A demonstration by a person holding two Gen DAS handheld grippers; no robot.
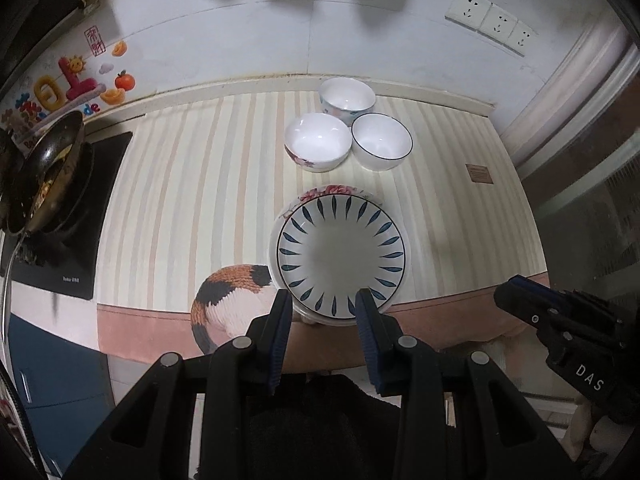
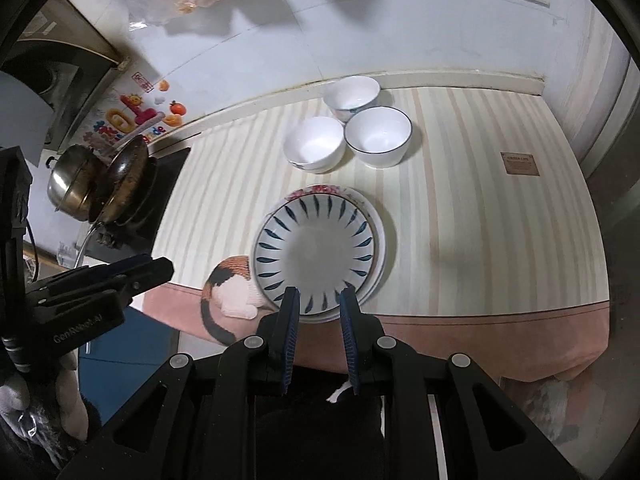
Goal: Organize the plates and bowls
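Observation:
A white plate with a ring of blue leaves [image 1: 340, 248] [image 2: 316, 248] tops a small stack near the table's front edge; a flowered plate [image 1: 336, 190] shows under its far rim. Behind it three white bowls stand close together: a flowered one [image 1: 318, 142], a dark-rimmed one [image 1: 382, 142] and one by the wall [image 1: 347, 96]. My left gripper [image 1: 323, 296] hovers high over the stack's near rim, jaws narrowly apart with nothing between them. My right gripper [image 2: 321, 290] hangs the same way, empty with a small gap. Each gripper appears in the other's view, the right [image 1: 516, 284], the left [image 2: 160, 268].
A dirty wok [image 1: 48, 168] sits on a black induction cooker [image 1: 80, 240] at the left, with a steel pot [image 2: 72, 184] behind it. The striped tablecloth [image 1: 200, 180] bears a printed cat [image 1: 232, 292]. Wall sockets [image 1: 492, 20] are at the upper right.

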